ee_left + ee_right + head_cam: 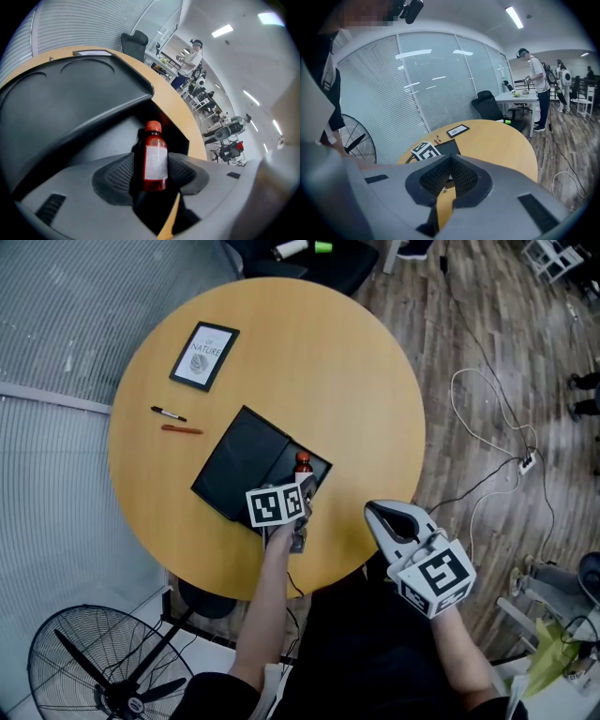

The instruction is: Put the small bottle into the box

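A small red bottle (154,157) with a red cap and a white label stands upright between the jaws of my left gripper (150,172), which is shut on its body. In the head view the bottle (302,463) is inside the open black box (246,461), at the right end by the wall, with the left gripper (302,491) just in front of it. The box's lid (70,101) lies folded open to the left. My right gripper (377,513) hovers at the table's near right edge. Its pads (461,177) are pressed together with nothing between them.
On the round wooden table (337,381), a framed card (204,354), a black pen (169,413) and an orange pen (182,429) lie at the far left. A fan (103,671) stands on the floor at the near left, and cables (487,427) run at the right. A person (539,84) stands far behind.
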A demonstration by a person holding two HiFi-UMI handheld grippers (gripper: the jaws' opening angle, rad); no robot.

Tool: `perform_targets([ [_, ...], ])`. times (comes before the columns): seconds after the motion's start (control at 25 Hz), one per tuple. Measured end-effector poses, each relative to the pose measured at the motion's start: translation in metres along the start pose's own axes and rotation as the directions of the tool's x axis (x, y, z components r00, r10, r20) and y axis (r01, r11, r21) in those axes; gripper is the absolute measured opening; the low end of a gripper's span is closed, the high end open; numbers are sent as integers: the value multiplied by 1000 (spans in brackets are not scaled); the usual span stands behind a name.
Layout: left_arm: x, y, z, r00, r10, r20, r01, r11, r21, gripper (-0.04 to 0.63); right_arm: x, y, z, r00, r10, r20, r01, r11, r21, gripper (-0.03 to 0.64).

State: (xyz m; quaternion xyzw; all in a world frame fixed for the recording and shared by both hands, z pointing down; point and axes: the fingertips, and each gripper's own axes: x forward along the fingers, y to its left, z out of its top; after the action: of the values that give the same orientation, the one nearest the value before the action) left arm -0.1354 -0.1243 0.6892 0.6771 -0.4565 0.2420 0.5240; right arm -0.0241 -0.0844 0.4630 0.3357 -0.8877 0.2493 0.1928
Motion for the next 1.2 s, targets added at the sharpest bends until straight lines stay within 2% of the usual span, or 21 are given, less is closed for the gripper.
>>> perform_targets([
  [0.64,-21,-11,1,999,-7,42,5,999,47,215,-16,8,1,999,-14,31,14,1000,-9,9],
  [0.76,-31,-17,1,998,-16,59,12,997,74,215,-19,8,-2,999,-22,38,22,1000,0,9],
  [0.92,-48,-25,2,995,-15,95,4,993,117,215,-23,8,-6,998,-30,47,30,1000,1,9],
  [1.2,-83,-43,-4,984,-17,175,-5,992,124,215,-33,20,-1,997,4,74,-1,999,-37,9],
])
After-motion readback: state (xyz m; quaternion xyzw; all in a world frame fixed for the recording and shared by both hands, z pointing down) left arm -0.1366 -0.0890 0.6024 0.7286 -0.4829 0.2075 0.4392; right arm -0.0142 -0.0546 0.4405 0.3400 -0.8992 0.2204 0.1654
